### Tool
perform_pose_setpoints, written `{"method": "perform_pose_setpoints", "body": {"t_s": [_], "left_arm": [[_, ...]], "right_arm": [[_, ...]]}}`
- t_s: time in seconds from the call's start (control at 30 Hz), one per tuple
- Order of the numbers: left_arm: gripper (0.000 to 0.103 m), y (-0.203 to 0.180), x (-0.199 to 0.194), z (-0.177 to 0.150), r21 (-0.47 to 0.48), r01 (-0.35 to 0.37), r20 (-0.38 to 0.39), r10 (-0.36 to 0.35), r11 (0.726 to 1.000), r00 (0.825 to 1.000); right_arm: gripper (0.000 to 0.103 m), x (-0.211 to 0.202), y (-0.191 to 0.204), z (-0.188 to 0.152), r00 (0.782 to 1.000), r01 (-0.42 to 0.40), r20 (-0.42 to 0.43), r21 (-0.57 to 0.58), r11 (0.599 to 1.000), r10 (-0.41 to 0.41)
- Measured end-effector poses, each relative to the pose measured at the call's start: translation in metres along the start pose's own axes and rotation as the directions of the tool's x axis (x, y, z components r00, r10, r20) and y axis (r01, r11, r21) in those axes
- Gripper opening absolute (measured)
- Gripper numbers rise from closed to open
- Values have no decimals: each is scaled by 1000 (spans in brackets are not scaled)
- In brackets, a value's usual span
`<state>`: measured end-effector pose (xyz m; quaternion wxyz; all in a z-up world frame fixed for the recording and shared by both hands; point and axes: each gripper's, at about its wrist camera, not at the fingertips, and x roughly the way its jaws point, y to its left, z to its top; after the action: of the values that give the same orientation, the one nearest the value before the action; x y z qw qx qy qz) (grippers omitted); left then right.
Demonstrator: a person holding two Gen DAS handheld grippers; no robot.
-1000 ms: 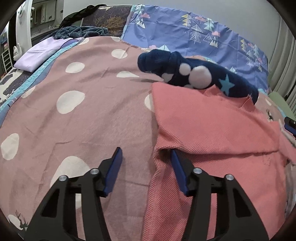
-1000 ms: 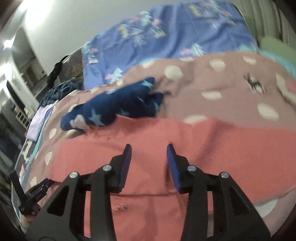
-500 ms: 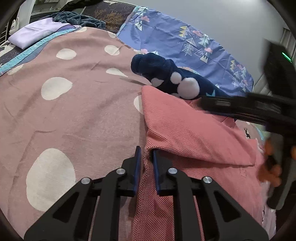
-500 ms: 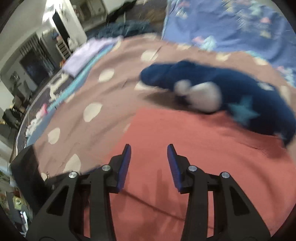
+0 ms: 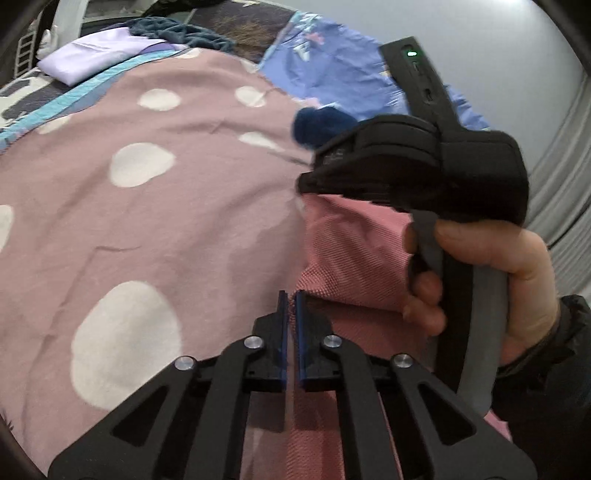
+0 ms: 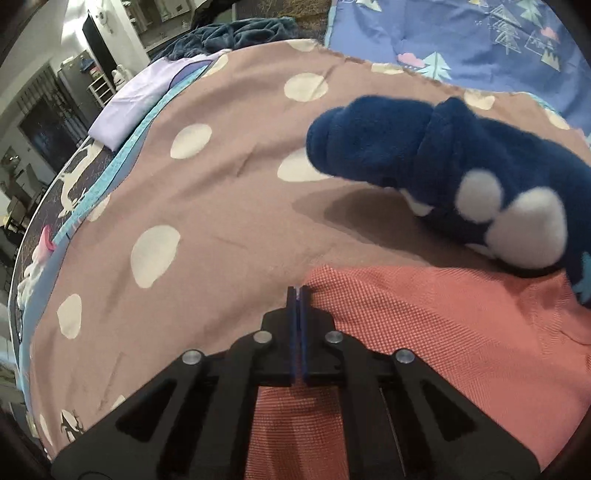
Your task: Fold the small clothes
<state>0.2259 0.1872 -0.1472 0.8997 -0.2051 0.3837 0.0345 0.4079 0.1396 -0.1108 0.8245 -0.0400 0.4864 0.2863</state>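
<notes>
A salmon-pink knit garment [image 5: 351,251] lies on a pink polka-dot blanket [image 5: 147,206]. My left gripper [image 5: 291,297] is shut on the garment's left edge. My right gripper [image 6: 299,291] is shut on the garment's far left corner [image 6: 424,325]. In the left wrist view the right gripper's body and the hand holding it [image 5: 480,266] sit just right of my left gripper, over the garment. A fluffy navy garment with white dots [image 6: 461,173] lies just beyond the pink one.
A blue tree-print pillow [image 6: 480,40] lies at the head of the bed. A folded lilac cloth [image 5: 96,59] and a dark blue-grey blanket [image 6: 236,33] lie at the far left. The bed's left edge has a light blue border [image 6: 110,173].
Both grippers closed on the pink garment's left edge. The right gripper swung over to the left side, next to the left gripper.
</notes>
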Motion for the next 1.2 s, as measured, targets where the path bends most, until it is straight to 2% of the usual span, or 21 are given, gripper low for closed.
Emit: {"method": "perform_pose_setpoints", "body": {"t_s": [0.07, 0.13, 0.17, 0.27, 0.33, 0.4, 0.47, 0.5, 0.53, 0.6, 0.67, 0.7, 0.8, 0.87, 0.9, 0.93, 0.97, 1.03, 1.1, 1.13, 1.2], "left_arm": [[0, 7, 3, 0, -26, 11, -19, -11, 1000, 1000], [0, 13, 2, 1, -47, 40, -21, -41, 998, 999], [0, 13, 2, 1, -49, 44, -20, -45, 998, 999], [0, 13, -2, 2, -42, 54, -15, -54, 998, 998], [0, 12, -13, 4, -30, 57, 22, -56, 998, 998], [0, 2, -34, 7, 20, 98, 100, -99, 995, 990], [0, -12, -46, 10, 81, 153, 137, -163, 985, 977], [2, -22, -48, 9, 120, 170, 135, -186, 978, 973], [3, -34, -45, 8, 151, 162, 118, -181, 975, 976], [4, -48, -32, 5, 174, 140, 71, -154, 975, 985], [9, -64, -3, 1, 207, 138, -32, -134, 969, 990], [12, -70, 20, -4, 238, 72, -98, -49, 969, 994], [12, -76, 23, -6, 262, 35, -97, -9, 964, 995], [12, -82, 22, -11, 310, -7, -78, 33, 951, 996], [12, -86, 20, -14, 331, -28, -65, 52, 943, 997], [12, -86, 21, -13, 340, -37, -62, 61, 940, 996], [12, -87, 20, -14, 348, -44, -58, 69, 937, 996], [12, -89, 16, -13, 355, -57, -52, 80, 933, 995], [12, -96, 9, -8, 343, -27, -53, 48, 939, 997], [12, -105, 3, -8, 339, 18, -48, -2, 941, 999], [14, -125, -1, -7, 364, 41, -26, -33, 931, 999]], "right_arm": [[9, -7, -5, -3, 1000, -20, 15, -11, 1000, 20], [40, -32, -17, -10, 1000, -21, 21, 23, 1000, 20], [43, -49, -23, -17, 998, -28, 51, 40, 999, 26], [42, -114, -57, -57, 989, -46, 143, 47, 998, 39], [31, -150, -85, -93, 987, -11, 161, 57, 998, 2], [24, -181, -129, -135, 981, 50, 178, 139, 989, -75], [23, -192, -174, -169, 972, 137, 148, 269, 954, -181], [16, -189, -192, -181, 968, 179, 110, 325, 928, -226], [0, -183, -224, -202, 963, 206, 75, 414, 886, -260], [0, -182, -256, -233, 964, -24, 242, 490, 871, -110], [0, -183, -267, -237, 963, -100, 264, 531, 841, -52], [0, -183, -267, -237, 963, -100, 263, 536, 838, -53], [0, -187, -251, -234, 965, -11, 235, 484, 875, -118], [10, -202, -241, -241, 967, -11, 228, 473, 881, -110], [23, -210, -239, -248, 965, -28, 243, 477, 879, -101], [30, -226, -242, -262, 956, -50, 276, 494, 868, -101], [32, -237, -246, -272, 948, -62, 299, 511, 857, -110], [32, -272, -266, -305, 927, -92, 347, 576, 812, -142], [37, -302, -292, -335, 906, -111, 378, 649, 753, -193], [39, -321, -310, -355, 889, -111, 386, 705, 700, -247], [40, -350, -343, -391, 856, -120, 379, 808, 577, -353]]}}
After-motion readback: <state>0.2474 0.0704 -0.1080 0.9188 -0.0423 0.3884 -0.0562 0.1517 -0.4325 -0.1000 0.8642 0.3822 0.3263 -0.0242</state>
